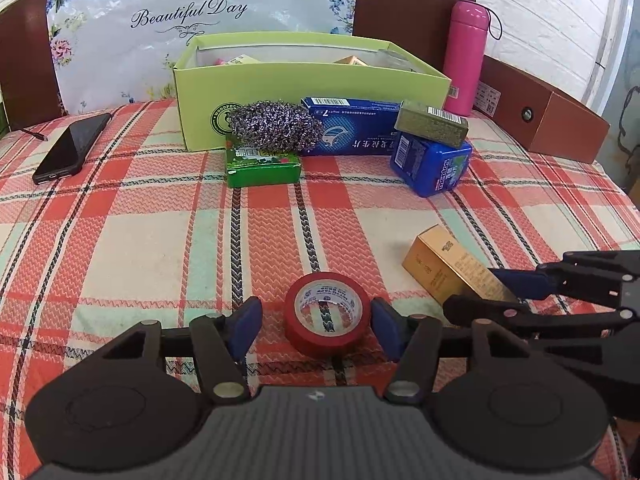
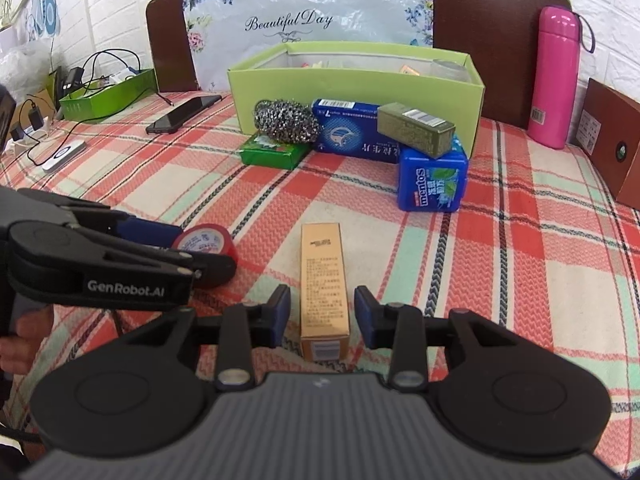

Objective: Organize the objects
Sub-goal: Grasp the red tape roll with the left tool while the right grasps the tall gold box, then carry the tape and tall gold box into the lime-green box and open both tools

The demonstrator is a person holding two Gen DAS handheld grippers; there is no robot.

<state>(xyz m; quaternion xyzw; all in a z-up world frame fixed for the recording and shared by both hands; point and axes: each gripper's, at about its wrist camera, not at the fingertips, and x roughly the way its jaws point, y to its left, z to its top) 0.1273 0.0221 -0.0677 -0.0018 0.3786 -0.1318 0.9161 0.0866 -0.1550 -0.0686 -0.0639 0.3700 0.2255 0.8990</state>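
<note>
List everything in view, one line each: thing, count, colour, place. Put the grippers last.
tape roll: 1, red, between the left fingers
gold box: 1, gold, lying between the right fingers
open box: 1, light green, back of the plaid cloth
steel scourer: 1, silver, atop the green packet
long blue box: 1, against the open box
olive box: 1, atop the blue Mentos tub
flask: 1, pink, back right
phone: 1, black, left
brown box: 1, right edge
left gripper: open around the tape
right gripper: open around the gold box
</note>
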